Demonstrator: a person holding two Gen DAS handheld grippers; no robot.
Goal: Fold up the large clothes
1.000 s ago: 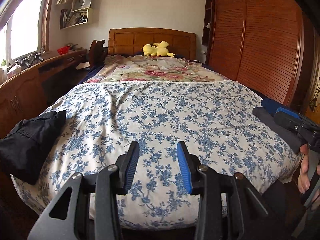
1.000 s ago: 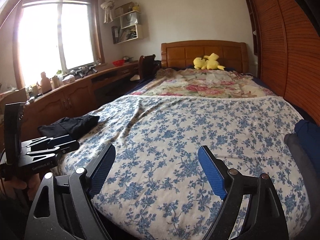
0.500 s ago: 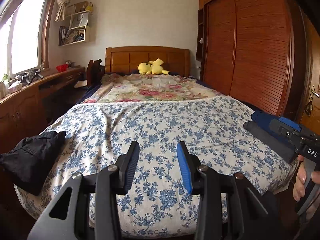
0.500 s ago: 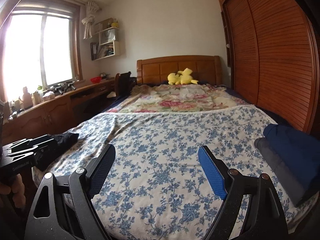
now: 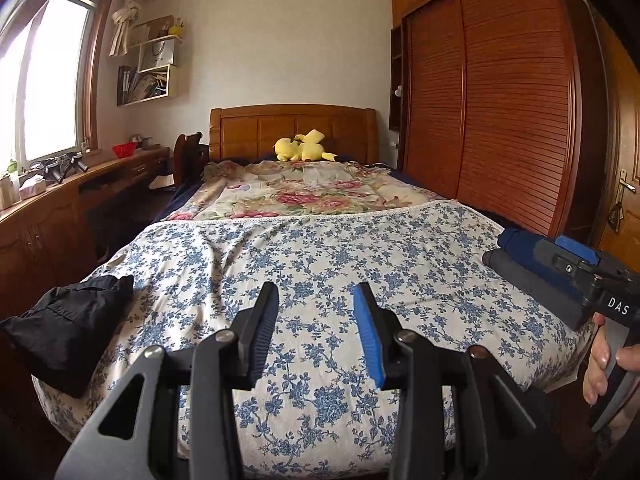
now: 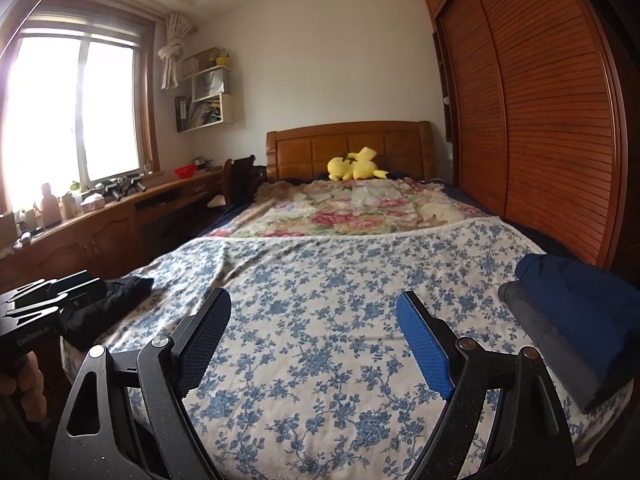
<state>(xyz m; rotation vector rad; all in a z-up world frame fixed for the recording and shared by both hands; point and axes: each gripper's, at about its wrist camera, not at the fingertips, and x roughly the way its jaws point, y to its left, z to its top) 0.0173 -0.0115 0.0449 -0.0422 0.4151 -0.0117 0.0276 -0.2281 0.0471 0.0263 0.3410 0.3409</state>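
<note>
A crumpled black garment (image 5: 68,332) (image 6: 116,300) lies at the left front corner of the bed. At the right front corner sits a folded pile, a dark blue piece (image 5: 528,250) (image 6: 580,312) on top of a grey one (image 5: 536,290) (image 6: 548,336). My left gripper (image 5: 316,324) hovers above the foot of the blue-flowered bedspread (image 5: 320,248) (image 6: 340,280), open with a narrow gap and nothing between its fingers. My right gripper (image 6: 314,336) hangs over the same end, open wide and empty. Each gripper's body shows at the edge of the other's view.
A yellow plush toy (image 5: 302,150) lies by the wooden headboard (image 5: 294,128). A long wooden desk (image 5: 60,216) with small items runs under the window on the left. A slatted wardrobe (image 5: 500,120) lines the right side. A hand (image 5: 604,360) grips the right tool's handle.
Both grippers have risen and tilted upward, so more wall and ceiling shows. The bed and both clothes piles sit lower in the views. Neither gripper's opening has changed.
</note>
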